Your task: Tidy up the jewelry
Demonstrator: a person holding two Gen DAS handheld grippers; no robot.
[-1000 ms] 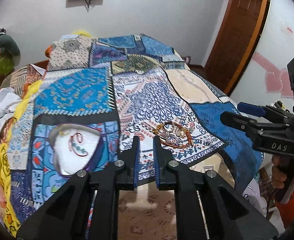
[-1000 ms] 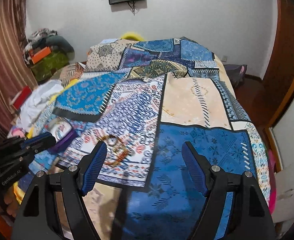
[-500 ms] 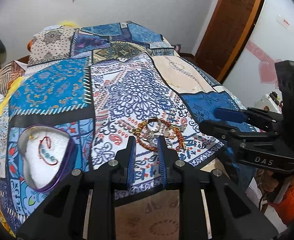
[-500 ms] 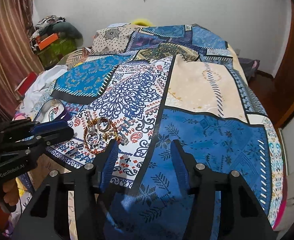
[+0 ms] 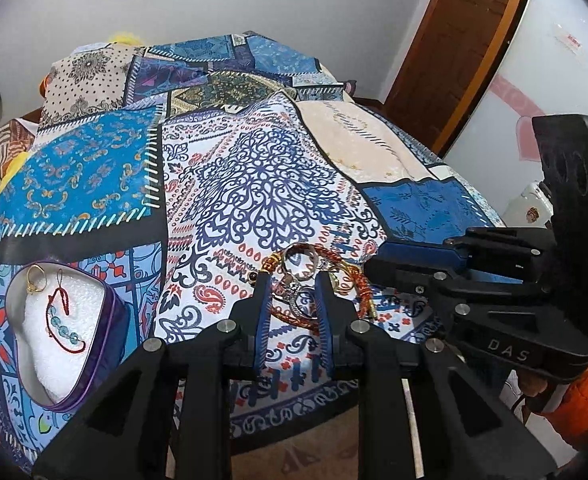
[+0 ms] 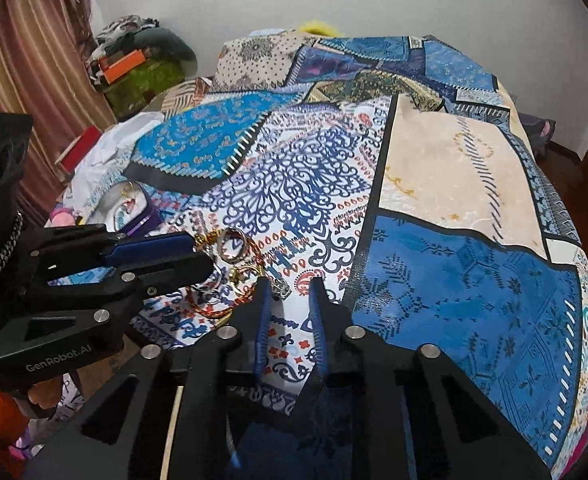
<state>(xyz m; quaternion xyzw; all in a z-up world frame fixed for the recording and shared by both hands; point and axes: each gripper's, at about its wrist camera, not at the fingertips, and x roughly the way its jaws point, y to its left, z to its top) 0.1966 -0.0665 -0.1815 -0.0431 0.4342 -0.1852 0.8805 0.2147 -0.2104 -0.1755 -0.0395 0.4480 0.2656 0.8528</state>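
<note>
A tangled pile of jewelry (image 5: 314,280), with red-gold braided bracelets and silver rings, lies on the patterned bedspread; it also shows in the right wrist view (image 6: 229,268). A purple-rimmed heart-shaped box (image 5: 59,332) with white foam holds a gold ring (image 5: 35,278) and a red beaded bracelet (image 5: 63,320). My left gripper (image 5: 291,284) is open by a narrow gap, its tips straddling the pile. My right gripper (image 6: 287,286) is open by a narrow gap and empty, just right of the pile.
The bed's front edge (image 5: 294,420) runs just below the pile. A brown door (image 5: 466,40) stands at the right. Clothes and boxes (image 6: 133,64) are heaped left of the bed by a striped curtain (image 6: 25,80).
Both grippers have moved forward and down to the jewelry pile. The right gripper's jaws have narrowed a lot; the left gripper's gap has widened slightly.
</note>
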